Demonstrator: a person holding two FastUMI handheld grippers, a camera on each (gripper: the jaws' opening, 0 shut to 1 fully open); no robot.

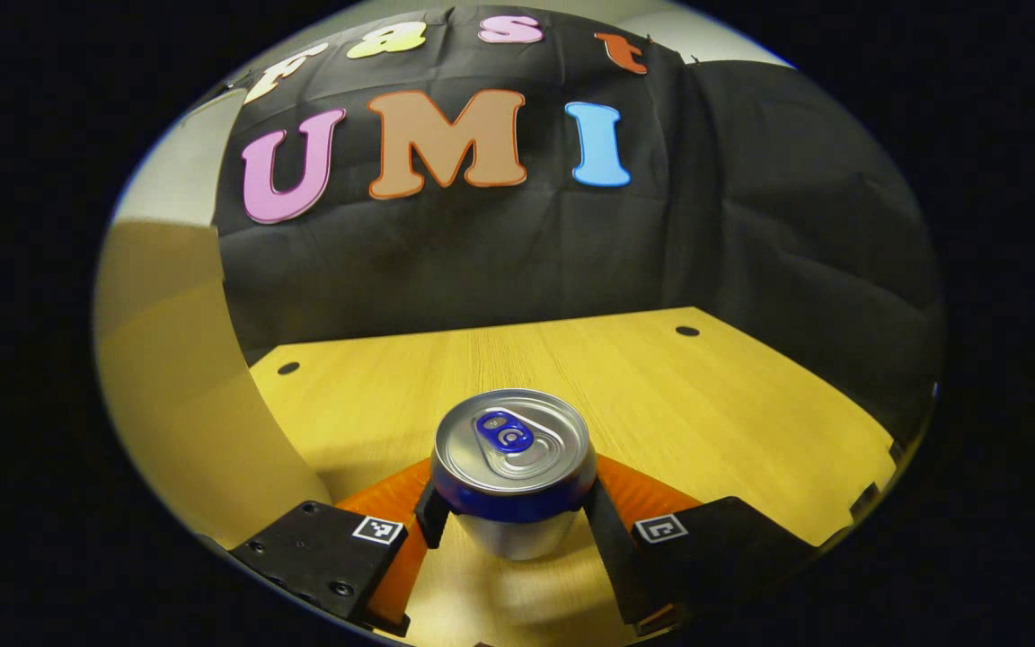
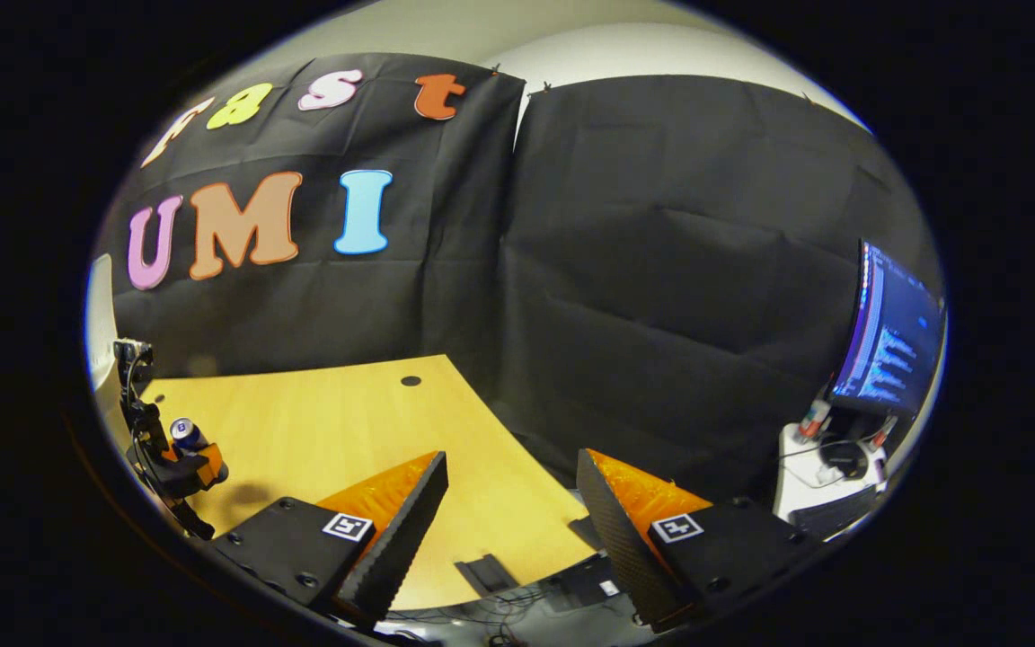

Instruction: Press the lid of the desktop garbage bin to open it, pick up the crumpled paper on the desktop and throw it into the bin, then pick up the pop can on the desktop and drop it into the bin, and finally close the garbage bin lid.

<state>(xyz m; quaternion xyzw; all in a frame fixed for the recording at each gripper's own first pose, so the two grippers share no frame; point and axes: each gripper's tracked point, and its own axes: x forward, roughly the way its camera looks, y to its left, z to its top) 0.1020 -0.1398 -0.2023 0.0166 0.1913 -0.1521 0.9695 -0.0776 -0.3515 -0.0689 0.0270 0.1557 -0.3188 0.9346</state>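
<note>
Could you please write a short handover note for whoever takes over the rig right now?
Left hand-held gripper: shut on the pop can, which stands upright between its fingers above the wooden desktop.
Right hand-held gripper: open and holding nothing, over the desktop's near edge.
Done: can grasped.
Left: drop the can in the bin and close the lid. The frames cannot confirm whether the paper went in.

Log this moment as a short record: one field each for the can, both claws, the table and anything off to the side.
can: pop can upright, blue tab on top, between the left claw's fingers
left claw: left claw shut on the can, both fingers pressing its sides
right claw: right claw open, nothing between its fingers, over the table's edge
table: wooden table, two dark holes near the back
side: lit monitor at the right in the right gripper view
</note>
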